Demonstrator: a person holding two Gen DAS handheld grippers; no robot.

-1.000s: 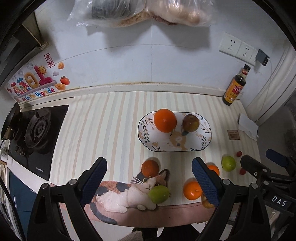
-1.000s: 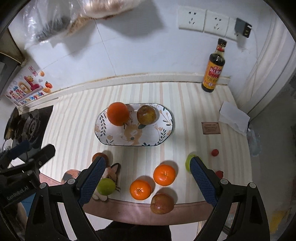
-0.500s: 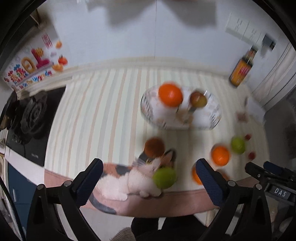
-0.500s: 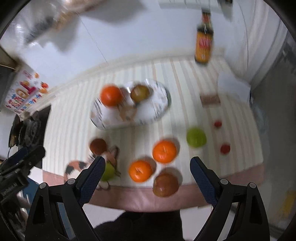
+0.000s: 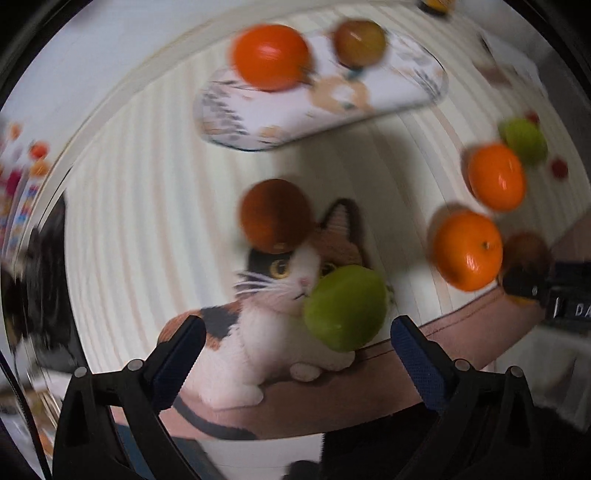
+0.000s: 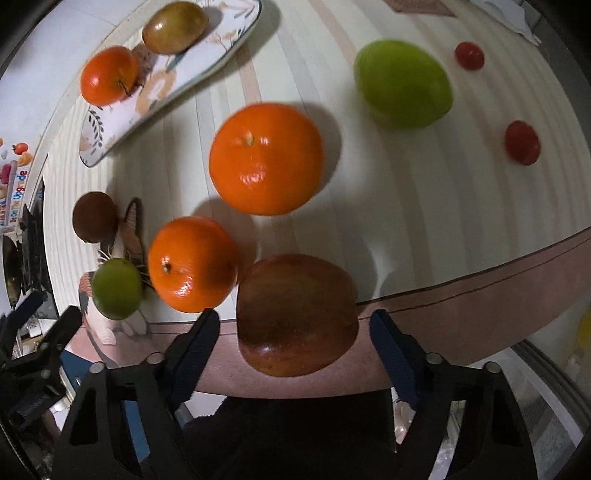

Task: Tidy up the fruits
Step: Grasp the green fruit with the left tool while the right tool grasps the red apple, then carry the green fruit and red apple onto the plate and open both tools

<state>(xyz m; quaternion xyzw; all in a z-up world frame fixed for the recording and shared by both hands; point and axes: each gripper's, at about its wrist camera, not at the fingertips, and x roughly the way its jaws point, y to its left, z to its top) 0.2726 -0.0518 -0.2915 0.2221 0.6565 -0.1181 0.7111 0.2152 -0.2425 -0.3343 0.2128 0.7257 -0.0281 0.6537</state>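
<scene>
My left gripper [image 5: 295,334] points down, jaws wide open, just above a green fruit [image 5: 345,308] that lies on the cat picture, nearer the right finger. My right gripper [image 6: 295,325] straddles a red-brown apple [image 6: 295,314] at the counter's front edge. Its jaws are closing and a thin gap still shows on both sides. The flowered plate [image 6: 218,44] at the back holds an orange [image 6: 109,75] and a brownish apple [image 6: 173,27]. Loose on the counter lie two oranges [image 6: 266,158] [image 6: 192,264], another green fruit [image 6: 402,83], a dark brown fruit [image 6: 94,216] and two cherry tomatoes [image 6: 522,142].
The striped counter mat [image 6: 424,206] ends in a brown front border [image 6: 480,295], with open floor beyond. A black gas hob [image 5: 40,295] sits at the left. The other gripper's body [image 5: 546,291] reaches in at the right of the left wrist view.
Both grippers have dropped steeply toward the counter, so the fruits loom much larger. The right jaws have narrowed around the red-brown apple. The left jaws stay wide.
</scene>
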